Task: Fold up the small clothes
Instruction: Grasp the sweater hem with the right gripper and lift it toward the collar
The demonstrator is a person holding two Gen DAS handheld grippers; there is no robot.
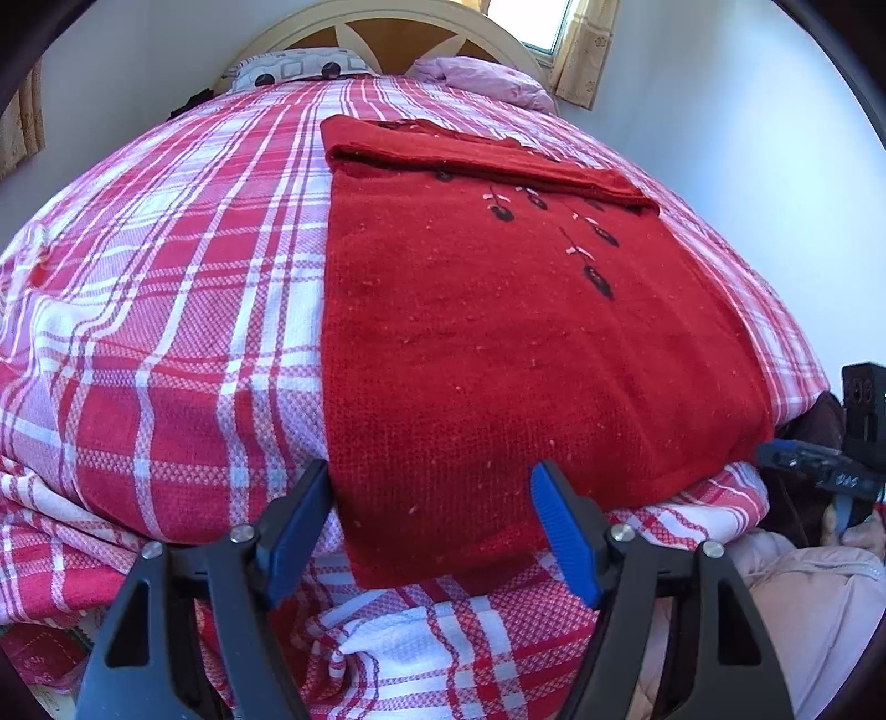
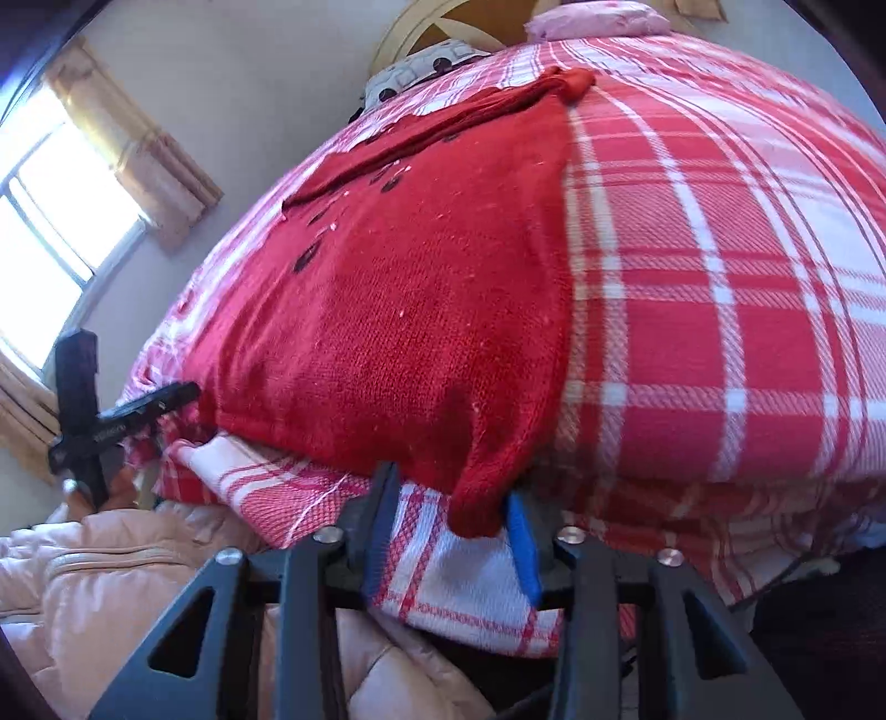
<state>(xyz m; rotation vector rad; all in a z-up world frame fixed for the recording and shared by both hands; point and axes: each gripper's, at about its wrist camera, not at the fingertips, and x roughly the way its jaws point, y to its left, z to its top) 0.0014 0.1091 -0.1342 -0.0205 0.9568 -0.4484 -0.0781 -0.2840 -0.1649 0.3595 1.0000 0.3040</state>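
From the left wrist camera, a red knitted sweater (image 1: 487,332) lies flat on a bed covered by a red-and-white plaid blanket (image 1: 166,288), its far part folded over into a band and small dark flower shapes stitched across its upper right. The near hem of the sweater hangs over the bed's front edge. The left gripper (image 1: 437,531) straddles the sweater's near left corner with its jaws apart: one blue-padded finger stands just outside the left edge of the knit, the other rests against the hem further right, and neither pad presses the fabric. At the far right the other gripper shows as a black and blue shape by the sweater's opposite corner, above a pale pink quilted jacket (image 1: 819,609). A patterned pillow (image 1: 299,69) and a pink pillow (image 1: 487,80) sit by a cream headboard (image 1: 387,27). From the right wrist camera, the right gripper (image 2: 448,543) has its jaws narrowed around the sweater's near right corner (image 2: 476,498), which droops between the pads; the right pad touches the knit, the left pad stands clear of it. The picture is slightly blurred. A curtained window (image 2: 61,221) is at left.
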